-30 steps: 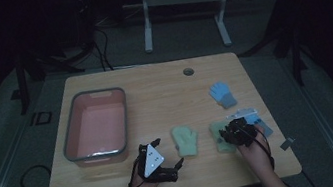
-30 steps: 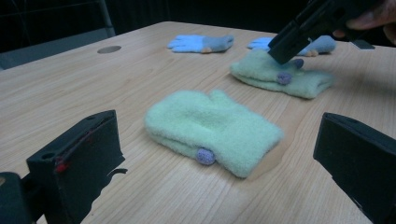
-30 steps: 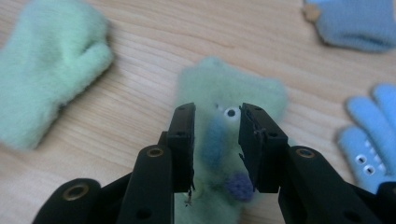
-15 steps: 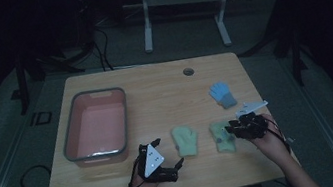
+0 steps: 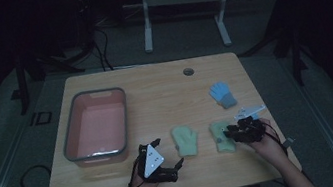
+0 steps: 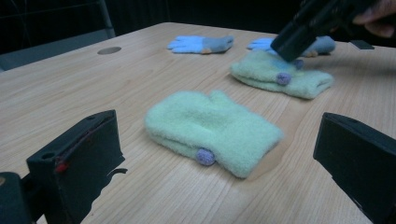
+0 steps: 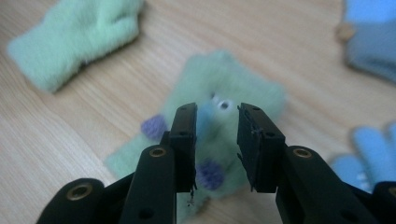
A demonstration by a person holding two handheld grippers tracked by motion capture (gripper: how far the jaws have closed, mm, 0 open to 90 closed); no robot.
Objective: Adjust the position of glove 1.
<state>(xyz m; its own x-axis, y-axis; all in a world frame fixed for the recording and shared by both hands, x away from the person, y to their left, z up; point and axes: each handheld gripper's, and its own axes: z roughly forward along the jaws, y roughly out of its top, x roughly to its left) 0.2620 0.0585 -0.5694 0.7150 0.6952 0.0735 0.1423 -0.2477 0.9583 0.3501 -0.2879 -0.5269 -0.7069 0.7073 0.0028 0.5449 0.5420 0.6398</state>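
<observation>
Right tool (image 7: 215,140) poised just above the right green mitten (image 7: 219,135), jaws narrowed to a small gap, nothing pinched between them; pads short of the fleece as far as the right gripper view tells. Seen up close there: purple pom-poms and a small face on that mitten, detail lost from above. From the left gripper view, the same right tool (image 6: 292,46) dipping onto the far side of the right green mitten (image 6: 280,77), whether touching hard to say. In the high view, right tool (image 5: 232,135) at the right edge of that mitten (image 5: 223,135), hand behind it near the counter's front right.

Left tool (image 5: 166,154) resting low at the front of the counter (image 5: 164,94), jaws spread wide and empty, aimed at the left green mitten (image 6: 210,128), which lies flat just ahead between the two jaw tips in the left gripper view, untouched. Same mitten (image 5: 185,139) in the high view midway between the two tools.

Farther out: one blue glove (image 5: 223,94) toward the right edge, a second blue glove (image 6: 299,44) behind the right tool. Pink tub (image 5: 99,157) at left, well apart from the mittens. Bare wood across the middle and back; little margin between the right hand and the counter's right edge.
</observation>
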